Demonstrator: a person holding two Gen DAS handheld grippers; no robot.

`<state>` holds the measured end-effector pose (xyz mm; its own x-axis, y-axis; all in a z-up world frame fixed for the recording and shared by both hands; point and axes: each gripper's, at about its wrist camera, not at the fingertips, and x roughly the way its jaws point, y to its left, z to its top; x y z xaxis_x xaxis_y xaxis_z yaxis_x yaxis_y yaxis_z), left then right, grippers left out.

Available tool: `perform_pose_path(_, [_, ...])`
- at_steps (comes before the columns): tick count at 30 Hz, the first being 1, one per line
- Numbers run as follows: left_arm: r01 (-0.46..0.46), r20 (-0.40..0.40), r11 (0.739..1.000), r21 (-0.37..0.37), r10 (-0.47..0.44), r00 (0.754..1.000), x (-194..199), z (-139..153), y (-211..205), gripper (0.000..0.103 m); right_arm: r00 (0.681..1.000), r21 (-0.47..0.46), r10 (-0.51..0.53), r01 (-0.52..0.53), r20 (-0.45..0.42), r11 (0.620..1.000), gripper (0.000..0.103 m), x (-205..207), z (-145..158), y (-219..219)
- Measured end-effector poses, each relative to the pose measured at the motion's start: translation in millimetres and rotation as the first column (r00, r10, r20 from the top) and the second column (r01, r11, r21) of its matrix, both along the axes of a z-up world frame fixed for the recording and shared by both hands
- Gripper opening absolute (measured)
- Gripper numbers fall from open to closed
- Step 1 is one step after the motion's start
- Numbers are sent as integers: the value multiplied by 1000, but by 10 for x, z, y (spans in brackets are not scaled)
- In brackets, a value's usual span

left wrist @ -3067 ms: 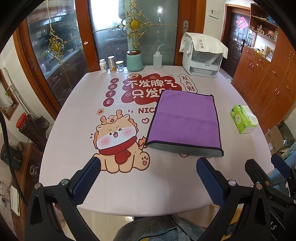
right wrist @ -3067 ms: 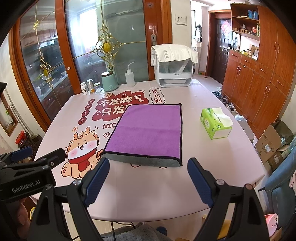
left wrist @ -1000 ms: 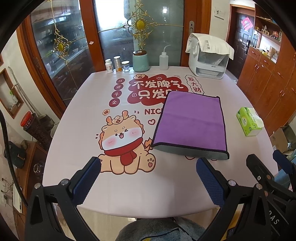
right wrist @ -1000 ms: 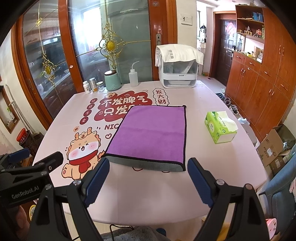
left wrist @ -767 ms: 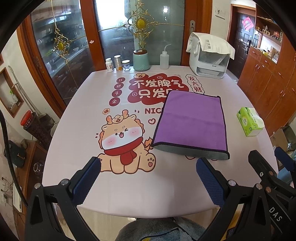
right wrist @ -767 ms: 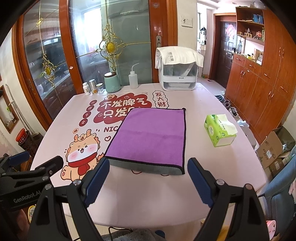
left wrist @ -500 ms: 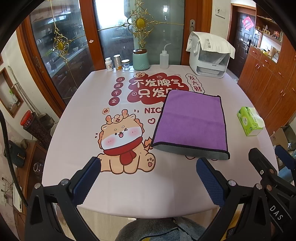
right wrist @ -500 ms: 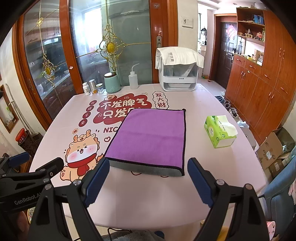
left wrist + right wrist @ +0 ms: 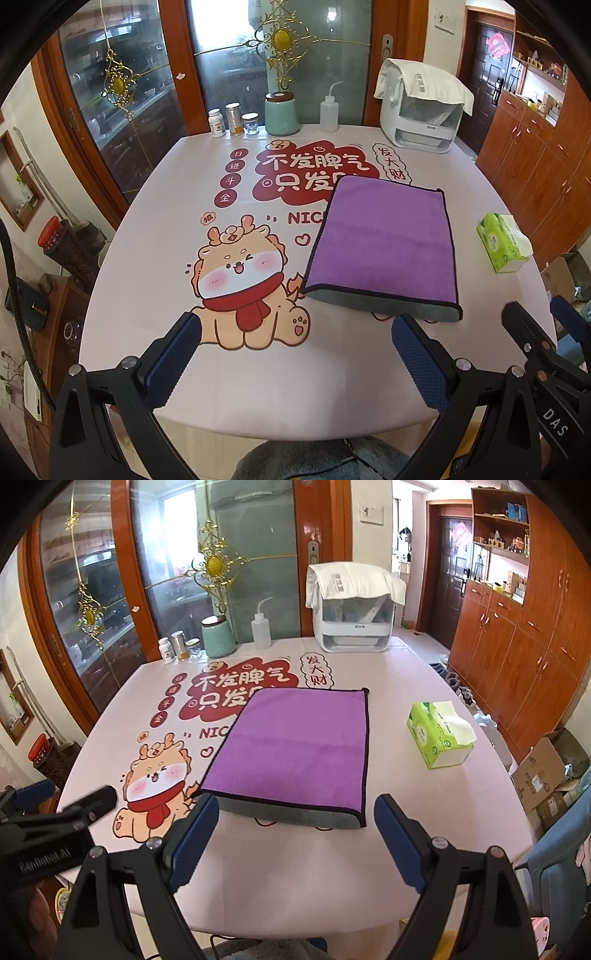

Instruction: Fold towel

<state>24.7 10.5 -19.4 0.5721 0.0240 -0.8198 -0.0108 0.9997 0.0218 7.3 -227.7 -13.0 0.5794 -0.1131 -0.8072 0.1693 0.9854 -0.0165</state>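
A purple towel (image 9: 384, 243) with a grey underside and dark trim lies flat, folded over, on the pink printed tablecloth (image 9: 177, 258); its grey fold edge faces me. It also shows in the right wrist view (image 9: 299, 749). My left gripper (image 9: 295, 332) is open and empty, above the table's near edge, left of the towel's near corner. My right gripper (image 9: 295, 812) is open and empty, just in front of the towel's near edge. Neither touches the towel.
A green tissue box (image 9: 439, 734) sits right of the towel. At the far edge stand small jars (image 9: 232, 122), a teal canister (image 9: 280, 112), a squeeze bottle (image 9: 328, 110) and a white appliance under a cloth (image 9: 421, 107). Wooden cabinets line the right wall.
Both grippers have drifted slightly, the right one closer to the towel's near edge. The towel has not moved, and both grippers stay open.
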Motion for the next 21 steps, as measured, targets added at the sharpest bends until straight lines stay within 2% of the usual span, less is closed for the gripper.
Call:
perform_pose_path(8, [42, 8, 997, 70, -42, 999, 285, -227, 42, 102, 999, 27, -15, 17, -49, 1000, 87, 106, -316, -260])
perform_pose_path(21, [159, -106, 981, 108, -148, 983, 789, -1021, -28, 102, 993, 2, -5, 5, -118, 1000, 87, 291, -987, -707])
